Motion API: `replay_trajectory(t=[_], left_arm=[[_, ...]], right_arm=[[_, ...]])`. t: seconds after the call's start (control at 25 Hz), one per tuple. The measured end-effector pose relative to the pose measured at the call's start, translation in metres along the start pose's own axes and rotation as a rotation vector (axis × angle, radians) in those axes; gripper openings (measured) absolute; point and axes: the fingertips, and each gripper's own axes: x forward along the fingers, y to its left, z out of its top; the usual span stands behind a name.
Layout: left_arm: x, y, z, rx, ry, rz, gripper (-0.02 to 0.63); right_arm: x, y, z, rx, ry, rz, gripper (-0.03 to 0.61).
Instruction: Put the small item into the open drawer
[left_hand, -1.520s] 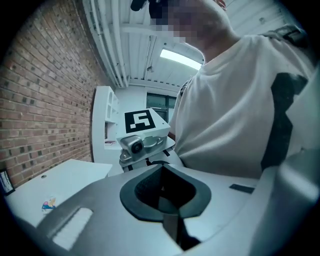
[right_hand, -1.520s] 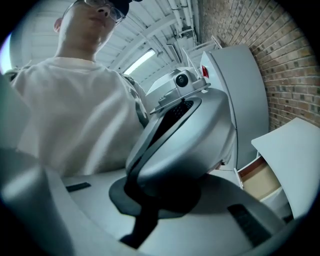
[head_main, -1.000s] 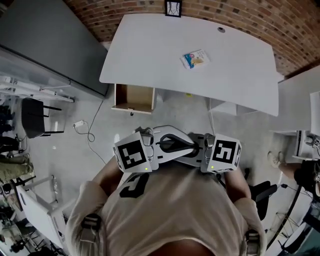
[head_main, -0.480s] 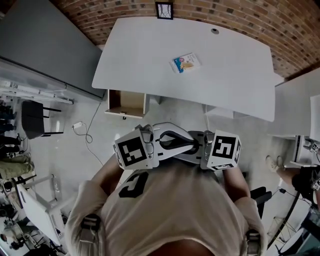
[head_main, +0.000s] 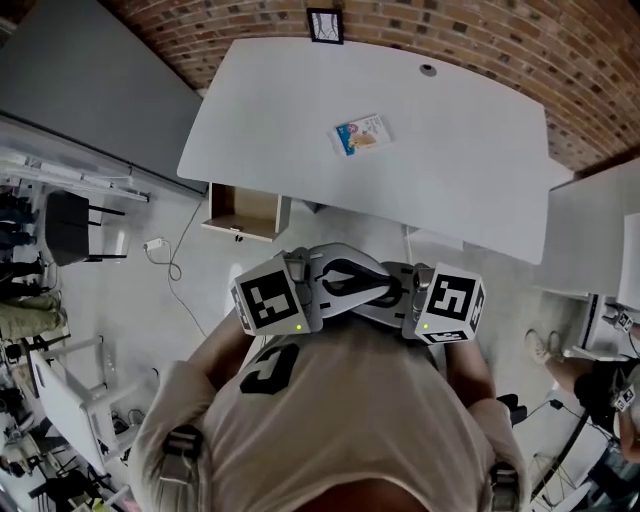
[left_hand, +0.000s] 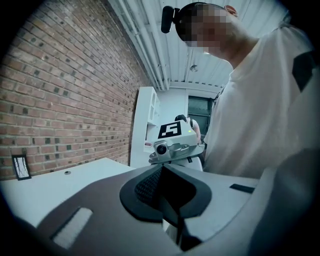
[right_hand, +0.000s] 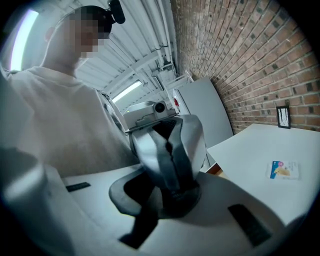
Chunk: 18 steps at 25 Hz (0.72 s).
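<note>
I'm holding both grippers at my chest, the left gripper (left_hand: 167, 199) and the right gripper (right_hand: 146, 210) both closed and empty, tips facing each other. The small packet (head_main: 361, 134) is lying on the white table (head_main: 460, 170) at twelve o'clock, the open drawer (head_main: 243, 211) showing at eleven, well apart from it

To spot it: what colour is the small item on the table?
Small item: white with a blue patch; best in right gripper view.

Matt white table (head_main: 280, 120); rough brick wall (head_main: 500, 40); wooden drawer (head_main: 245, 208) interior.
</note>
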Motion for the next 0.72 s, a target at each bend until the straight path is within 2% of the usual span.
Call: replay_trajectory(t=[0.2,0.4,0.6,0.72], left_arm=[[0.006,0.012,0.004,-0.055,-0.022,0.079,0.003],[0.006,0.020,0.000,-0.082,-0.009,0.142,0.003],[-0.001,0.030,-0.008,-0.121,-0.005,0.174,0.003],[-0.008,0.039,-0.012,-0.144,-0.017,0.168,0.003]], right_arm=[[-0.012,-0.006,0.001,-0.005,0.017,0.015,0.005],[-0.012,-0.009,-0.002,0.019,0.025,0.057,0.005],[-0.005,-0.016,-0.003,0.045,0.041,0.100,0.005],[-0.001,-0.026,-0.002,0.058,0.053,0.086,0.005]])
